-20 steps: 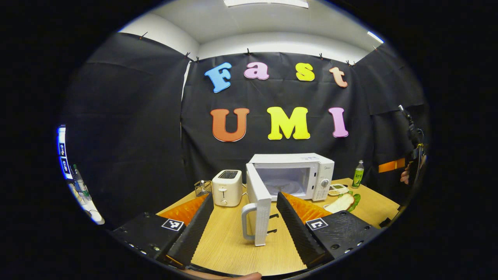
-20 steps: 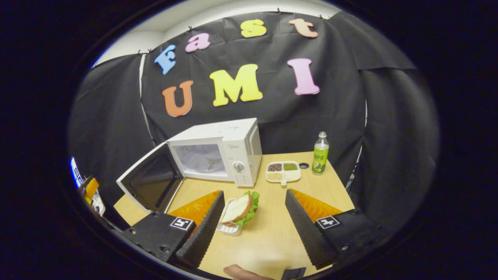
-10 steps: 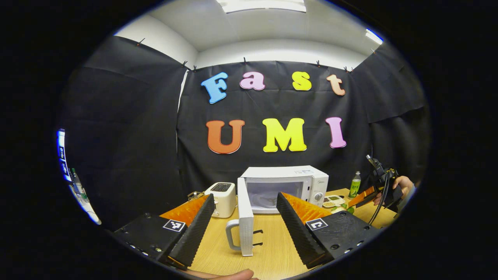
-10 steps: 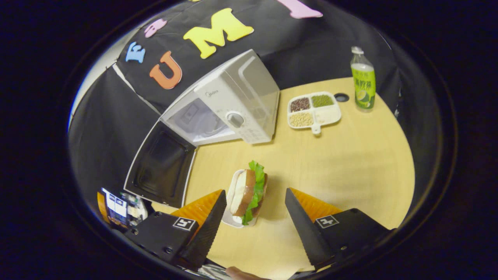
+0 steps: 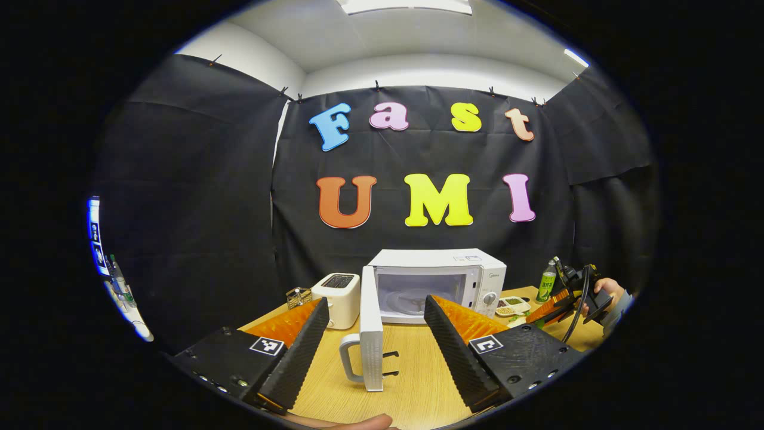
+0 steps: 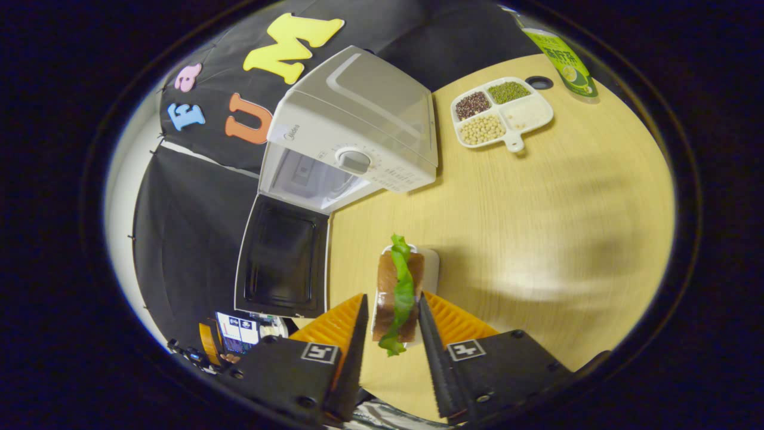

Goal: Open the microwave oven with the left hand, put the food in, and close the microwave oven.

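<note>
In the left gripper view, our left gripper (image 5: pixel 376 343) hangs with its fingers spread wide and gripping nothing. The microwave door (image 5: pixel 371 334) stands swung out between those fingers, edge-on, its handle (image 5: pixel 348 357) toward the left finger. Beyond the fingertips the microwave oven (image 5: pixel 439 283) gapes open on the tabletop (image 5: pixel 412 388), a toaster (image 5: pixel 337 291) to its left.

In the right gripper view, our right gripper (image 6: pixel 391 325) looks down on the sandwich (image 6: pixel 399 292) on its small white tray (image 6: pixel 431 263). The fingers flank the sandwich closely; we cannot tell whether both press on it.

We judge the opening done and the food pickup in hand. Next, we must grip firmly, lift without tipping, and carry the sandwich left into the cavity.
</note>
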Motion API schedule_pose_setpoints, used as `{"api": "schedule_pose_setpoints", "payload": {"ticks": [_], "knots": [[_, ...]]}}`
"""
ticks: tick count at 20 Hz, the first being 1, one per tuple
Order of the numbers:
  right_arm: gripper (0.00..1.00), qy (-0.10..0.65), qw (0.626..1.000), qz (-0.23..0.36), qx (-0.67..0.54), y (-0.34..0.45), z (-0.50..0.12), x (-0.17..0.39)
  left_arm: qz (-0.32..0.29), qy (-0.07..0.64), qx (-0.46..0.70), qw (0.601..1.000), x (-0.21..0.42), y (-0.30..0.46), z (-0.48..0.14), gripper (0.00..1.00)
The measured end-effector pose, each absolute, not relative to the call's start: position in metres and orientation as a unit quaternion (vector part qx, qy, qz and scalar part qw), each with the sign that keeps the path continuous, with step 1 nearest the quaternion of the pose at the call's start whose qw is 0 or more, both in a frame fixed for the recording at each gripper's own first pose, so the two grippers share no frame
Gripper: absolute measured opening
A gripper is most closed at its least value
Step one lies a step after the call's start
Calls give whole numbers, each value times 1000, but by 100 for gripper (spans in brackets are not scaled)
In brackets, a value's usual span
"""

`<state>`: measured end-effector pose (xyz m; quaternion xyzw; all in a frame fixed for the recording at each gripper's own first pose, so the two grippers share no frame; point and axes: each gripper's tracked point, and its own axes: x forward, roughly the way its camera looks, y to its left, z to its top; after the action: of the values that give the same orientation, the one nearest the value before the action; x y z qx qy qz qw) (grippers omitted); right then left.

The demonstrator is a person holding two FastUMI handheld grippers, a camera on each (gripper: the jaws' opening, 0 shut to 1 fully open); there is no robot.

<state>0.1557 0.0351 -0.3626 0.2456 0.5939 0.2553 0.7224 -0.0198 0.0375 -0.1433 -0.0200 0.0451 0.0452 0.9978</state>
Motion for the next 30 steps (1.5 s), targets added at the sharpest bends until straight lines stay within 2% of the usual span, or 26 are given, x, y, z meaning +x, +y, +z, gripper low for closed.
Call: {"api": "schedule_pose_setpoints", "payload": {"ticks": [1,2,4,5,6,10,17,24,30], "knots": [[41,593,724,251,247,38,-365,151,42,46,-20,998,-21,34,-144,96],[26,593,729,248,236,33,-361,150,38,47,-19,998,-23,33,-144,96],[24,595,737,238,217,30,-354,140,33,51,-16,998,-29,33,-147,96],[24,589,746,233,206,31,-349,138,35,52,-15,998,-33,35,-147,96],[31,584,756,230,187,30,-345,133,37,50,-17,998,-37,37,-144,96],[32,545,793,239,133,43,-316,111,40,43,-23,998,-56,47,-139,96],[32,434,867,230,-84,58,-269,72,50,5,-27,998,-88,70,-125,97],[32,311,895,224,-227,103,-247,61,42,11,-14,999,-97,80,-131,98],[32,214,916,257,-223,182,-252,88,46,13,-27,999,-90,88,-138,97]]}}
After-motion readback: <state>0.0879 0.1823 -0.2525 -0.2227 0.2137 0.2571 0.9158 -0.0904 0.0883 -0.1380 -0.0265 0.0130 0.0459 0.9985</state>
